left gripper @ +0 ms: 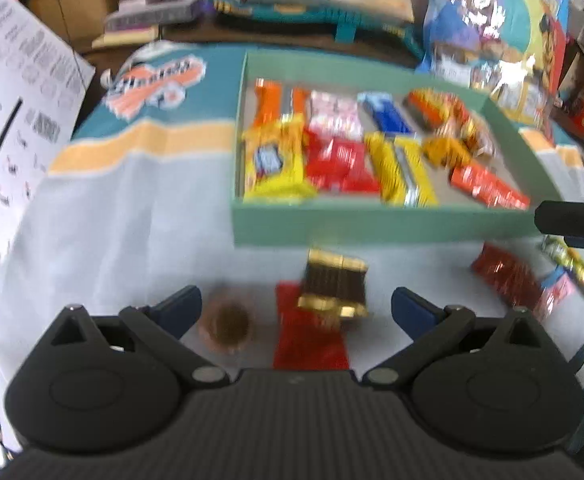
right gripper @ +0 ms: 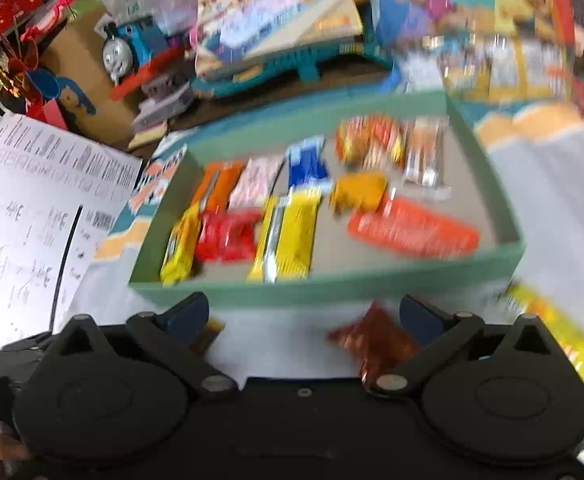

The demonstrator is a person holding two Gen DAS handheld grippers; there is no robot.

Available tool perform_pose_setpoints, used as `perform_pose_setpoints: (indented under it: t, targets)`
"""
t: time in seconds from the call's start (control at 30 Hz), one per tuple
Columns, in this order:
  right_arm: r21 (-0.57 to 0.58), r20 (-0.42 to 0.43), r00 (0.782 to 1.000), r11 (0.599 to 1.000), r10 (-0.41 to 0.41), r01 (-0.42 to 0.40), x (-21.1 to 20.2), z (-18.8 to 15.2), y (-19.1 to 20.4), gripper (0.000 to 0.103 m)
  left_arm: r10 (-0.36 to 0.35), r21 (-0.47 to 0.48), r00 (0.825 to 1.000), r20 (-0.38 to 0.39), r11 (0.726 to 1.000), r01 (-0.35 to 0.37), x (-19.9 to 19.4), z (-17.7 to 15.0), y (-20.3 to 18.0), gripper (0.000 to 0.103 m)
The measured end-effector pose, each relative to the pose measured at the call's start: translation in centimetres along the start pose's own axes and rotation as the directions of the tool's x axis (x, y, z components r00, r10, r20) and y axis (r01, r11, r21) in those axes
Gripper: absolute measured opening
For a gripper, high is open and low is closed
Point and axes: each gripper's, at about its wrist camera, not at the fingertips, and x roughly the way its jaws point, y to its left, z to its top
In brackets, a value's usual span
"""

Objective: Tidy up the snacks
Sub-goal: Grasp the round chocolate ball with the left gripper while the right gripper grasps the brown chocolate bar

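A green tray [left gripper: 371,226] holds several wrapped snacks in rows; it also shows in the right wrist view [right gripper: 331,286]. In front of it on the pale cloth lie a dark gold-edged chocolate pack [left gripper: 333,288], a red packet [left gripper: 307,336] and a round brown cup snack [left gripper: 228,326]. My left gripper [left gripper: 296,312] is open, its fingers either side of these. My right gripper [right gripper: 303,320] is open above the cloth, with a dark red packet [right gripper: 371,338] by its right finger. A yellow packet [right gripper: 551,332] lies further right.
A printed paper sheet [left gripper: 20,100] lies at the left. Toys, a blue train [right gripper: 132,46] and boxes crowd the back beyond the tray. A dark red packet [left gripper: 505,278] and small wrapped sweets [left gripper: 567,268] lie at the right of the cloth.
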Motion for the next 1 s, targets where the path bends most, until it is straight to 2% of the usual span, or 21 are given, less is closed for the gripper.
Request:
perform_pose_setpoints:
  t: [0.1, 0.13, 0.2, 0.23, 0.27, 0.3, 0.33, 0.37, 0.4, 0.43, 0.47, 0.53, 0.83, 1.0]
  targets:
    - [0.020, -0.044, 0.999, 0.999, 0.027, -0.026, 0.9, -1.1, 0.3, 0.103, -0.008, -0.018, 1.000, -0.014, 1.000, 0.008, 0.7, -1.0, 0.5, 0.102]
    - [0.018, -0.049, 0.998, 1.000, 0.027, -0.026, 1.2, -1.3, 0.6, 0.099, -0.018, -0.021, 1.000, -0.016, 1.000, 0.018, 0.8, -1.1, 0.5, 0.099]
    - [0.013, -0.058, 0.998, 1.000, 0.026, -0.026, 1.6, -1.7, 1.2, 0.095, -0.040, -0.007, 0.999, -0.027, 0.999, 0.040, 1.3, -1.2, 0.2, 0.084]
    - [0.013, -0.061, 0.998, 1.000, 0.024, -0.023, 1.8, -1.8, 1.4, 0.092, -0.044, 0.008, 0.999, -0.028, 0.999, 0.044, 1.4, -1.2, -0.1, 0.083]
    - [0.010, -0.067, 0.997, 1.000, 0.024, -0.024, 2.0, -1.9, 1.6, 0.087, -0.048, 0.029, 0.999, -0.022, 0.998, 0.049, 1.5, -1.2, -0.5, 0.077]
    - [0.007, -0.074, 0.997, 1.000, 0.025, -0.025, 2.2, -2.0, 1.8, 0.086, -0.062, 0.046, 0.998, -0.027, 0.997, 0.063, 1.7, -1.2, -0.8, 0.071]
    - [0.005, -0.078, 0.997, 1.000, 0.024, -0.024, 2.5, -1.9, 2.0, 0.083, -0.078, 0.053, 0.996, -0.038, 0.995, 0.079, 2.0, -1.2, -1.1, 0.069]
    - [0.000, -0.083, 0.996, 1.000, 0.024, -0.024, 2.7, -2.0, 2.3, 0.075, -0.091, 0.056, 0.995, -0.051, 0.994, 0.094, 2.4, -1.2, -1.3, 0.063]
    - [-0.003, -0.088, 0.996, 1.000, 0.025, -0.025, 2.8, -1.8, 2.3, 0.072, -0.095, 0.061, 0.994, -0.059, 0.993, 0.099, 2.7, -1.4, -1.6, 0.044]
    - [-0.010, -0.092, 0.995, 1.000, 0.026, -0.027, 3.0, -1.9, 2.5, 0.066, -0.098, 0.070, 0.993, -0.062, 0.992, 0.102, 2.9, -1.6, -1.8, 0.042]
    - [-0.015, -0.095, 0.995, 0.999, 0.030, -0.032, 3.1, -1.9, 2.6, 0.058, -0.098, 0.084, 0.994, -0.049, 0.991, 0.102, 2.8, -1.8, -2.0, 0.040]
    - [-0.022, -0.108, 0.993, 0.999, 0.036, -0.038, 3.7, -1.8, 3.0, 0.051, -0.139, 0.081, 0.989, -0.052, 0.986, 0.143, 2.6, -1.9, -1.9, 0.040]
    - [-0.068, -0.160, 0.987, 0.997, 0.033, -0.044, 6.9, -1.1, 6.0, 0.051, -0.179, -0.022, 0.983, -0.024, 0.984, 0.179, 0.7, -2.0, 1.4, 0.038]
    - [-0.115, -0.183, 0.983, 0.992, 0.023, -0.045, 9.1, -0.9, 8.4, 0.051, -0.176, -0.078, 0.984, 0.000, 0.981, 0.175, -0.6, -2.2, 3.6, 0.038]
